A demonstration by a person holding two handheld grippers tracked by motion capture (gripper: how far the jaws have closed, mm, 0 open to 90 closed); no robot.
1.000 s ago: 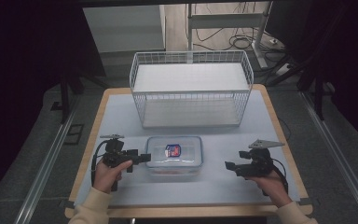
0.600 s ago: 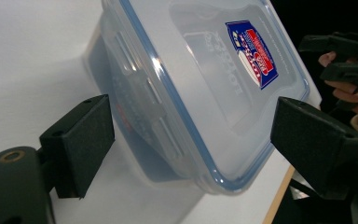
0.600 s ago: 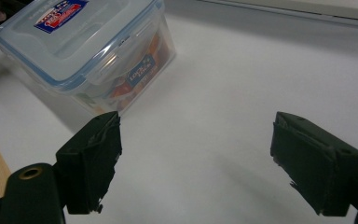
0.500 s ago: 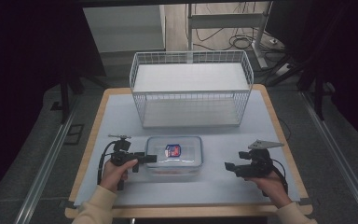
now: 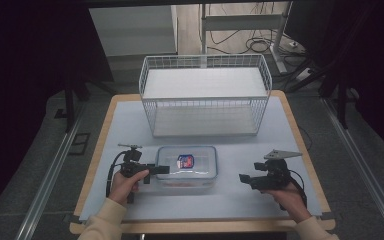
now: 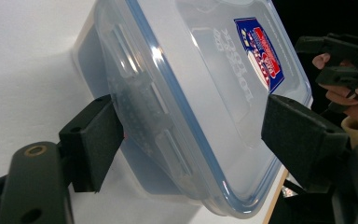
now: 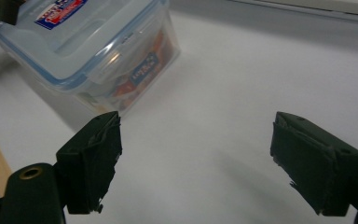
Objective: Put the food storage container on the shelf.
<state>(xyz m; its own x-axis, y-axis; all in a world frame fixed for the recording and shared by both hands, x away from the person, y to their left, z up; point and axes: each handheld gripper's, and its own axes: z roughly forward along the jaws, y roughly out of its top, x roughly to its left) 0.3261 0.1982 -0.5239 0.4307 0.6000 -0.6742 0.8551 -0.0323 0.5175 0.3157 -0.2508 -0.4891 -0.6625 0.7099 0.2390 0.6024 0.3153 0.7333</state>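
A person sits at the near edge of a table (image 5: 300,125) covered with a pale sheet, holding a two-jaw gripper in each hand. A clear plastic food container (image 5: 187,166) with a blue-edged snap lid and a red and blue label (image 5: 185,161) lies flat on the sheet, near the person and slightly left of centre. The left gripper (image 5: 161,169) is at the container's left end, its jaws spread wide on either side of the lid's edge; in the left gripper view the container (image 6: 200,93) sits between the two black jaws, one jaw just beside the side latch, the other over the lid, and neither is clamped on it. The right gripper (image 5: 243,178) rests low over the sheet to the right of the container, apart from it, pointing left toward it. Its jaws are also spread wide, with bare sheet between them, and the container (image 7: 93,51) lies beyond its left jaw, colourful packets visible through the wall. A white wire basket (image 5: 205,95) stands at the far side of the table, well apart from the container.
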